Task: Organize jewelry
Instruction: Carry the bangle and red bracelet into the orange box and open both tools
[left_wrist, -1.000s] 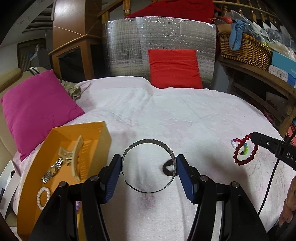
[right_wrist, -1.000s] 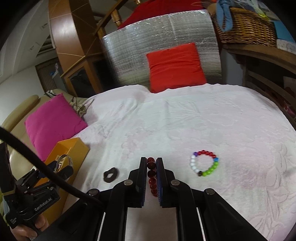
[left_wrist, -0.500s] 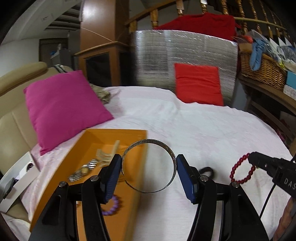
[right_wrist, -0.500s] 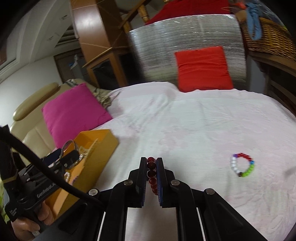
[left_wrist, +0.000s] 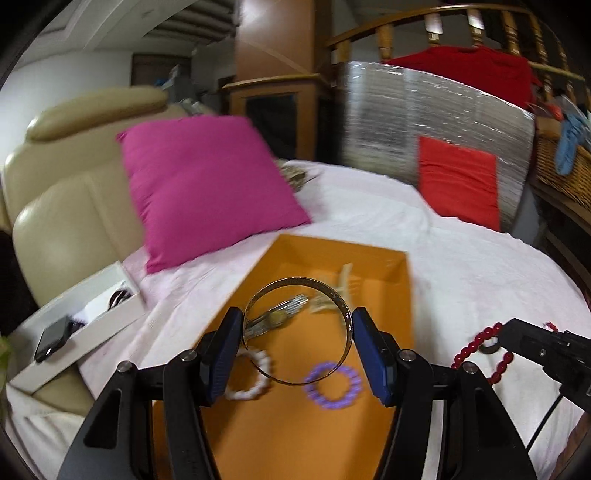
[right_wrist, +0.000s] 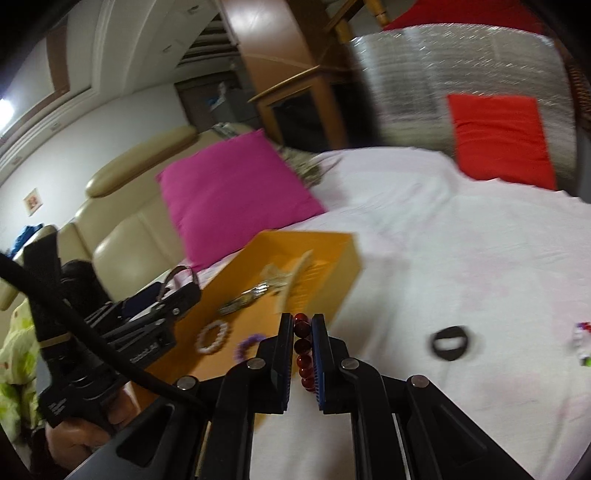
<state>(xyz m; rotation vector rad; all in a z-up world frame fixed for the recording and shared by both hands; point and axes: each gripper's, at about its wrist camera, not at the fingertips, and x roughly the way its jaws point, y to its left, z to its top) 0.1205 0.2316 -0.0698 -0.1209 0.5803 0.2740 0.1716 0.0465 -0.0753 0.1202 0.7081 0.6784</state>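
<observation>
Left wrist: a bangle (left_wrist: 297, 330) is pinched by the left gripper (left_wrist: 297, 354) above the orange tray (left_wrist: 400, 291); it should be lowered before release.

Right wrist: red beads (right_wrist: 303, 354) are clamped in the right gripper (right_wrist: 303, 354), just beside the tray (right_wrist: 332, 273).

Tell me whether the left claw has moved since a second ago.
Yes. The left claw, shut on the metal bangle, has swung left from above the white bedspread to over the orange tray.
</observation>
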